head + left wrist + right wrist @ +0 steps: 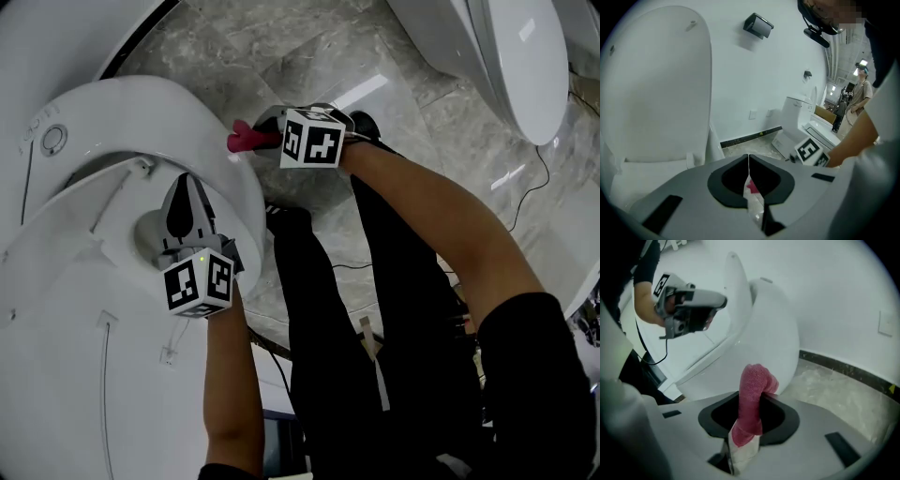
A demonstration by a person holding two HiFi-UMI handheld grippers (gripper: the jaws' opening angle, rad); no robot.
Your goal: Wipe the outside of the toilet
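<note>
A white toilet (141, 103) fills the left of the head view, its lid (656, 84) raised. My right gripper (265, 134) is shut on a pink cloth (244, 139) and holds it against the outside of the bowl's front rim. In the right gripper view the cloth (752, 397) sticks up from the jaws, just before the bowl's outer wall (773, 338). My left gripper (187, 192) hangs over the seat opening, jaws shut with nothing between them (748, 161). It appears in the right gripper view too, as the left gripper (691, 310) above the seat.
A second toilet (511, 56) stands at the upper right on the grey marble floor (309, 56). A thin cable (539, 183) runs across the floor. The person's black-clad legs (375, 309) stand beside the bowl. A black skirting strip (848, 371) lines the wall.
</note>
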